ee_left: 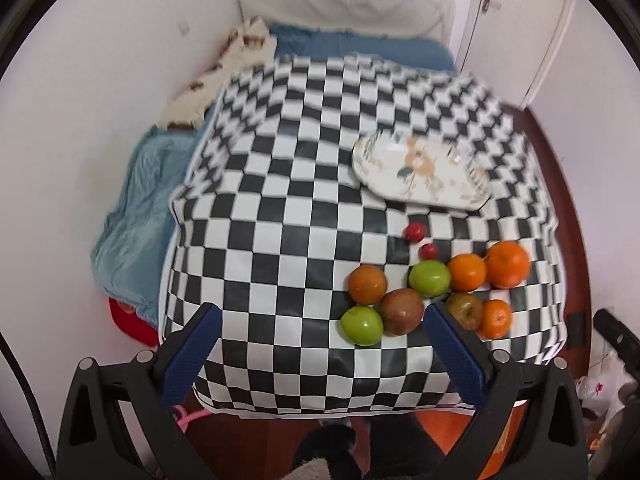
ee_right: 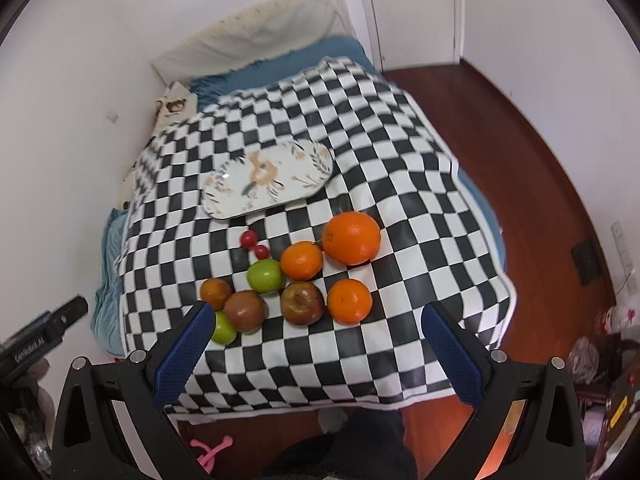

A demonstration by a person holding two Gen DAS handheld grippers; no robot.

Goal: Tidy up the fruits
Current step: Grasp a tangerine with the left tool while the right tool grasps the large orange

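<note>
A cluster of fruit lies on the checkered tablecloth (ee_left: pixel 280 208) (ee_right: pixel 400 184): a large orange (ee_right: pixel 351 237) (ee_left: pixel 508 264), smaller oranges (ee_right: pixel 301 260) (ee_right: pixel 349 301), two green apples (ee_right: pixel 265 276) (ee_left: pixel 362 325), brownish-red apples (ee_right: pixel 301 302) (ee_left: pixel 401 311), and two small red fruits (ee_right: pixel 249 238) (ee_left: pixel 414 232). An oval floral plate (ee_left: pixel 420 170) (ee_right: pixel 268 178) lies empty behind the fruit. My left gripper (ee_left: pixel 320 344) is open, hovering above the near edge, left of the fruit. My right gripper (ee_right: pixel 318 344) is open, above the near edge just in front of the fruit.
The table stands against a bed with blue bedding (ee_left: pixel 136 216) and a pillow (ee_right: pixel 256 36). A white wall is at the left, a door (ee_right: pixel 412 4) behind, wooden floor (ee_right: pixel 540 200) at the right. A pink hanger (ee_right: pixel 210 450) lies on the floor. The left gripper shows in the right wrist view (ee_right: pixel 44 336).
</note>
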